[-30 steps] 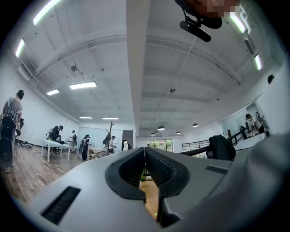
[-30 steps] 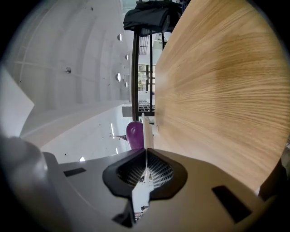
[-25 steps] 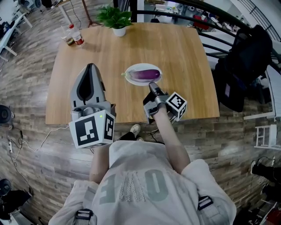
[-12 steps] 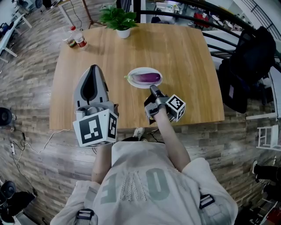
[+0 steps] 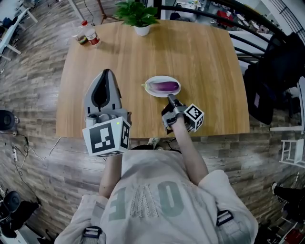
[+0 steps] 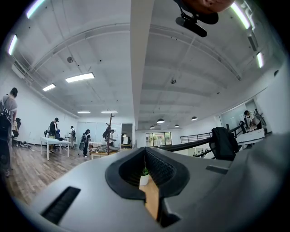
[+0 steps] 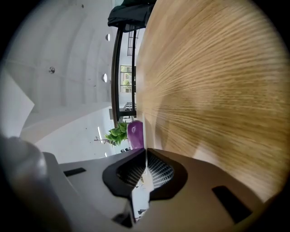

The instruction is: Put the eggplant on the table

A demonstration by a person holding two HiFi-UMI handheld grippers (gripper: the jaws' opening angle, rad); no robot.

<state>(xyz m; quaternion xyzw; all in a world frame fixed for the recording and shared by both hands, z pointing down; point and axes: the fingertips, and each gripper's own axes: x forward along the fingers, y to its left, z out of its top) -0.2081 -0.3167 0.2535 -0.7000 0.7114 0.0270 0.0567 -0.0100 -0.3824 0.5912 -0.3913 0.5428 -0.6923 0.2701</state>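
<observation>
Eggplant [image 5: 165, 86] lies on the plate [image 5: 150, 91] mid-table [image 5: 200, 57], long axis parallel to the near edge. Right gripper [image 5: 170, 98] is just short of the plate, pointing at it, jaws clenched, empty. Left gripper [image 5: 107, 72] is farther off, also clenched and empty.

A potted plant [image 5: 137, 14] in a white pot stood well ahead of the left hand-held gripper [image 5: 106, 74] and a little to its right, at the far edge of the bench [image 5: 205, 57]. Two small bottles [image 5: 88, 37] stood ahead and to that gripper's left, near the far corner. Well off to the right of the right hand-held gripper [image 5: 170, 97], a black bag [image 5: 279, 71] sat beside a dark railing [image 5: 248, 19], with a white stool [image 5: 289, 151] on the wood floor [image 5: 28, 95] nearer. In the left gripper view, people [image 6: 54, 129] stood far ahead.
</observation>
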